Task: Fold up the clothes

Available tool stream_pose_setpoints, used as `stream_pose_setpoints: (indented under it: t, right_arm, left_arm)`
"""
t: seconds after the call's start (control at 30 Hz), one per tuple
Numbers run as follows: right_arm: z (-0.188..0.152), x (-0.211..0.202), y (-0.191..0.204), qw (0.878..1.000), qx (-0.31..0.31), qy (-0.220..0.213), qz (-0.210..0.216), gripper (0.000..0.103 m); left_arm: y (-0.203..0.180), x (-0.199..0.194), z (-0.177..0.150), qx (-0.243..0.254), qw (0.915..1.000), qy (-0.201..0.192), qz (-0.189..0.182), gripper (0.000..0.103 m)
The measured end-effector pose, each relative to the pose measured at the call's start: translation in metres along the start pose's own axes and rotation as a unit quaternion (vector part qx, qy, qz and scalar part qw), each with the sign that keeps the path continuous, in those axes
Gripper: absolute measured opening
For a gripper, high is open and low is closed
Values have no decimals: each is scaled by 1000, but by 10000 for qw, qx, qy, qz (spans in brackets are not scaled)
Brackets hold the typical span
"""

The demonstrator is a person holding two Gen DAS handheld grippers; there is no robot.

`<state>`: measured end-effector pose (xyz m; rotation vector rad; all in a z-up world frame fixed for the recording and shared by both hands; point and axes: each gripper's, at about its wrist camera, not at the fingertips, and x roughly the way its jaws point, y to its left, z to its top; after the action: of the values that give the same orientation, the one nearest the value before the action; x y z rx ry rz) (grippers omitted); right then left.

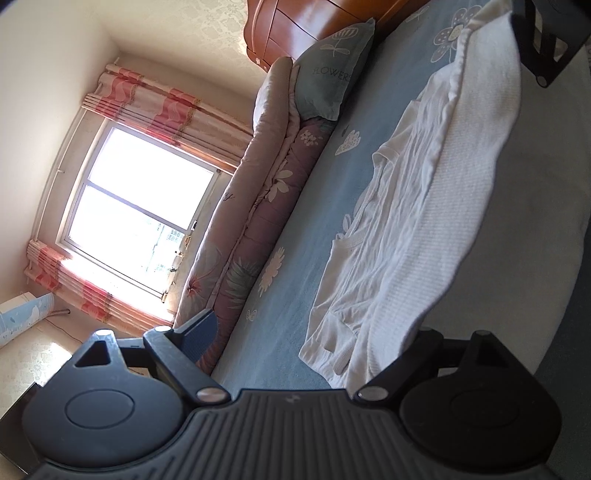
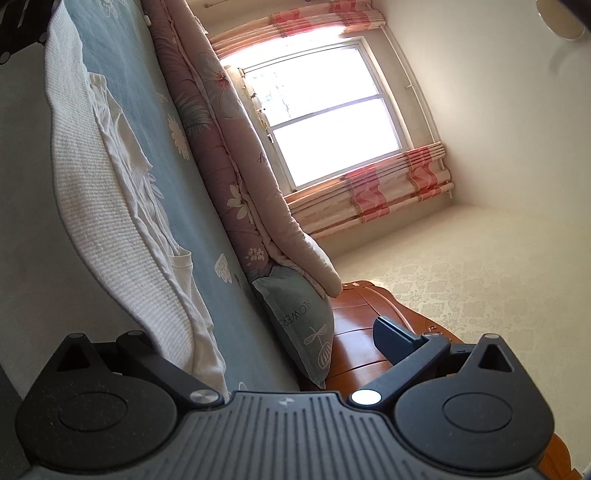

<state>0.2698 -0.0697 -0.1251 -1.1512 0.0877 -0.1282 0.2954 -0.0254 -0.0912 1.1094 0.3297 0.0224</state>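
A white waffle-knit garment (image 1: 461, 184) lies along the blue flowered bedsheet (image 1: 325, 192), on top of a thin crinkled white shirt (image 1: 391, 229). My left gripper (image 1: 314, 328) stands open at one end of the pile. Its left finger (image 1: 199, 332) is free over the sheet, and its right finger is hidden under the knit edge. My right gripper (image 2: 258, 328) is open at the other end of the same waffle-knit garment (image 2: 96, 192). Its right finger (image 2: 391, 336) is free and its left one is behind the cloth. A black part of the right gripper (image 1: 543, 48) shows at the top right in the left wrist view.
A rolled pink flowered quilt (image 1: 258, 221) runs along the far side of the bed, with a blue-green pillow (image 1: 332, 74) against the wooden headboard (image 1: 303, 26). Behind the quilt are a bright window (image 1: 136, 206) and pink striped curtains. A smooth grey surface (image 1: 546, 221) borders the knit.
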Motion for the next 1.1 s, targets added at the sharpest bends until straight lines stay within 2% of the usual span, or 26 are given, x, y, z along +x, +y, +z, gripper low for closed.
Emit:
stream_pose_setpoints:
  t: [0.47, 0.67, 0.8, 0.9, 1.0, 1.1]
  right_arm:
    - [15, 91, 12, 9999, -33, -21, -159, 103]
    - [23, 128, 20, 9999, -42, -27, -138, 103]
    - [23, 148, 33, 9999, -102, 57, 34, 103]
    - [21, 161, 46, 9993, -126, 195, 303, 103]
    - [18, 171, 53, 9974, -28, 347, 632, 103]
    - [14, 164, 41, 9954, 266, 436, 811, 103]
  left_arm:
    - [6, 81, 18, 105, 9998, -69, 139, 90]
    - [4, 115, 22, 208, 9998, -5, 72, 90]
    - [-6, 140, 19, 268, 9994, 120, -192, 90]
    - [-12, 160, 16, 192, 9972, 364, -622, 90]
    - [-8, 155, 11, 120, 9959, 400, -803, 89]
    - [-2, 145, 5, 52, 9949, 393, -932, 89]
